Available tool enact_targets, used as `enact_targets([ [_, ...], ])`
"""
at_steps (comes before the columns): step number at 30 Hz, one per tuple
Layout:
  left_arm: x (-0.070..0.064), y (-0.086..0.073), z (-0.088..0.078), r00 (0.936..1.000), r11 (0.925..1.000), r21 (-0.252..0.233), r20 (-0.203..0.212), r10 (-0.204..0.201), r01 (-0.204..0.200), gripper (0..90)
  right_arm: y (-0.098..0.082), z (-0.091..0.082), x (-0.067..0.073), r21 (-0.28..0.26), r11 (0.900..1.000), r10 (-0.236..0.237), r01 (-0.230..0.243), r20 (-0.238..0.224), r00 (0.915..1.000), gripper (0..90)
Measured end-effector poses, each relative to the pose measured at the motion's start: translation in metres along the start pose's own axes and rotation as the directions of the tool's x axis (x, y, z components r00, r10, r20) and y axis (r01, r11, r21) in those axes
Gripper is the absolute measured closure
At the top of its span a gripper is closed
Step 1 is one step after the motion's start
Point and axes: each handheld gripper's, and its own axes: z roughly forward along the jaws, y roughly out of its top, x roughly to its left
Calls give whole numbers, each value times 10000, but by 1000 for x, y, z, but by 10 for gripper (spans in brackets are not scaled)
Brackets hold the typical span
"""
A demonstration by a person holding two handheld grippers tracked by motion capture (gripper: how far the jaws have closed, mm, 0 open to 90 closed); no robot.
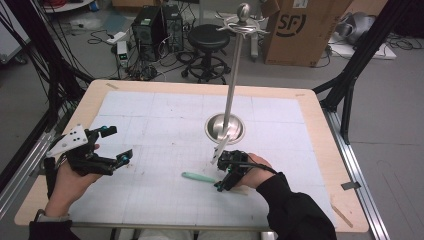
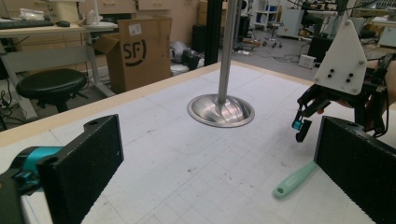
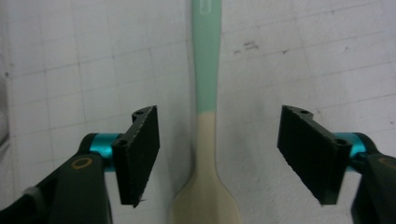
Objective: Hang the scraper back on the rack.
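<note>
I have the right claw (image 3: 217, 156) pointed straight down at the worktop (image 1: 165, 107), its two black, rough-faced jaws spread wide with teal fittings behind them. Directly below, between the jaws and touching neither, lies the flat plastic spatula with a mint-green handle and cream blade (image 3: 205, 140). The handle is slim, with a small slot near its far end, and the cream part widens toward the camera. The hand (image 1: 257, 172) holding this claw is bent down over it, dark sleeve behind.

My left claw (image 1: 116, 145) sits well off to the side, held level above the gridded white mat (image 1: 150, 195), jaws wide apart on nothing. Ahead of it stands a polished metal pole on a round dished base (image 2: 221, 109), smooth and shiny, just beyond the spatula.
</note>
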Motion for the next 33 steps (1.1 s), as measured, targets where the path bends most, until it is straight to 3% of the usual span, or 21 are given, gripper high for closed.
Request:
enact_targets([
  [3,1,0,-1,10000,10000,11,-25,-25,25,19,3,1,2,345,9993,-140,136,121,9998,469],
  [5,1,0,-1,10000,10000,16,-49,-31,31,18,6,4,3,874,9960,-191,187,37,9998,546],
  [8,2,0,-2,9999,10000,27,-105,23,-23,18,8,5,5,1276,9918,-93,86,43,9999,582],
  [9,2,0,-2,9999,10000,-24,-148,-31,31,18,8,7,3,1237,9912,-493,478,93,9987,605],
  [12,3,0,-3,9997,9999,-57,-213,-89,88,18,11,7,6,1598,9869,-246,213,188,9995,678],
  [14,3,-1,-3,9997,10000,-5,-231,-66,66,18,12,8,6,1576,9866,-467,428,214,9987,688],
  [15,3,-1,-3,9997,10000,2,-234,-95,95,18,16,9,7,1934,9808,-301,252,225,9993,710],
  [17,3,-2,-2,9996,9999,46,-256,-97,98,18,18,9,7,2099,9775,-288,235,219,9993,722],
  [19,3,-3,-2,9996,9999,104,-262,-97,99,18,20,9,9,2240,9746,-131,71,256,9996,801],
  [26,4,-3,-1,9997,9999,94,-213,-110,112,18,18,9,9,2090,9777,-277,208,305,9992,807],
  [28,5,-3,-2,9995,9999,74,-294,-106,108,18,15,6,8,1674,9852,-437,364,399,9982,809],
  [30,5,-3,-2,9994,9999,58,-317,-130,132,18,13,4,7,1492,9885,-307,228,508,9982,809],
  [31,5,-3,-2,9993,9999,32,-340,-151,152,18,9,-3,5,1008,9949,-16,-40,552,9985,808],
  [33,5,-3,-2,9995,9999,40,-308,-119,120,18,7,-6,3,775,9970,-21,-28,630,9980,808],
])
